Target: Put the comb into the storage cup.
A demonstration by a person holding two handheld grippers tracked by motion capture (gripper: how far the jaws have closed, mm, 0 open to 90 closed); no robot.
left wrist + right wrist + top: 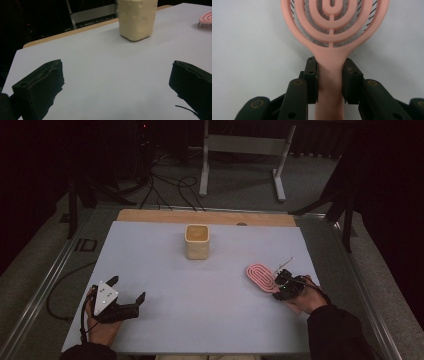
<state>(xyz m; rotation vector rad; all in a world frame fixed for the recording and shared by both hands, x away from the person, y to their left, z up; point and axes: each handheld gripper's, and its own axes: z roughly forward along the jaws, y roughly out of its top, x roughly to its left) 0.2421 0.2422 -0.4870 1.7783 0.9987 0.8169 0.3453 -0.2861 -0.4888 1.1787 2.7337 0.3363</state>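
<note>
Pink hairbrush (332,30) pinched by its handle in the right hand-held gripper (329,80), on the near right of the pale grey worktop (165,270).

Its two black jaws press against either side of the brush's neck, just below the open, ringed head, which lies flat on the worktop with dark bristles showing through the rings; in the high view the brush (261,276) points away to the far left from the right hand (305,297). At the near left, the left hand-held gripper (129,290) sits low over the worktop with its jaws spread wide and nothing between them. A cream, square-sided cup (197,241) stands upright toward the far middle, well apart from both, and appears beyond the left jaws as a dimpled container (137,18).
</note>
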